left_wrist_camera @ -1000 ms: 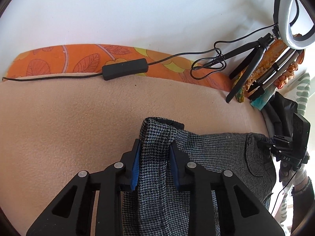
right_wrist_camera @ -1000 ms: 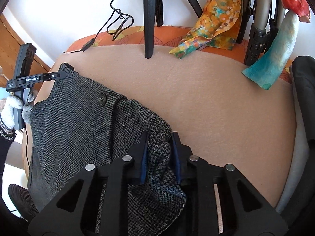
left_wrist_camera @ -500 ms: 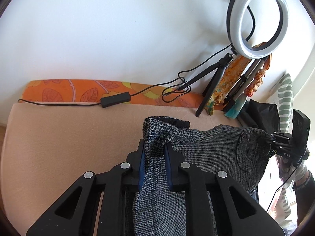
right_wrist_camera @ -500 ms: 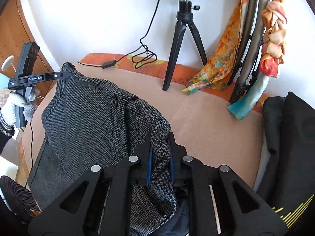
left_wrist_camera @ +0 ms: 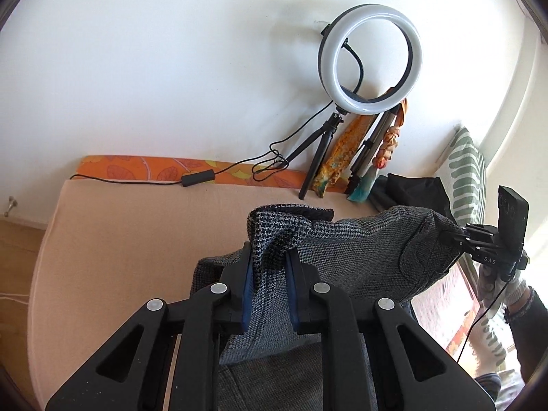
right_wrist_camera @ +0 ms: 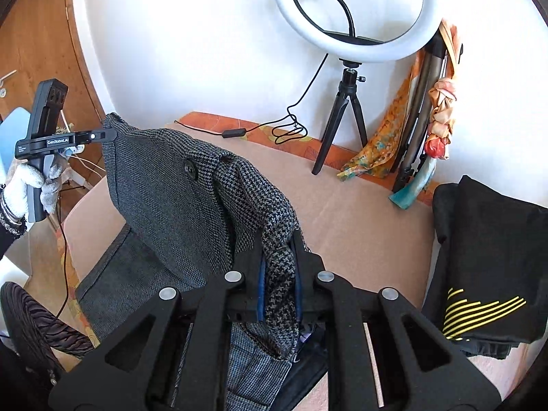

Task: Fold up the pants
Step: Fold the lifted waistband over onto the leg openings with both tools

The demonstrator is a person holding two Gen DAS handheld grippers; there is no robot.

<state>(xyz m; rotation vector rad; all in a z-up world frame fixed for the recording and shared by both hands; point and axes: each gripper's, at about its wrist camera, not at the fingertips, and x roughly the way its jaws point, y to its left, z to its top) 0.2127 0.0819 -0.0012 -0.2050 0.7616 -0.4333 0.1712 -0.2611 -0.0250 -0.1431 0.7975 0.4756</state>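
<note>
Both black hand-held grippers, left gripper (left_wrist_camera: 268,275) and right gripper (right_wrist_camera: 278,279), stay clamped on the waistband of the grey houndstooth woollen pants (right_wrist_camera: 164,191). Since a second ago they have lifted the pants clear above the beige padded surface (left_wrist_camera: 120,239), probably to straighten them before folding.

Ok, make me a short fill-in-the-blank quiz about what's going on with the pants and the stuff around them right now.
1. Both grippers are shut on the grey ____.
2. The ring light stands on a black ____.
3. The stripes on the black garment are ____.
4. The blanket under the pants is ____ in colour.

Missing words: pants; tripod; yellow; beige
</note>
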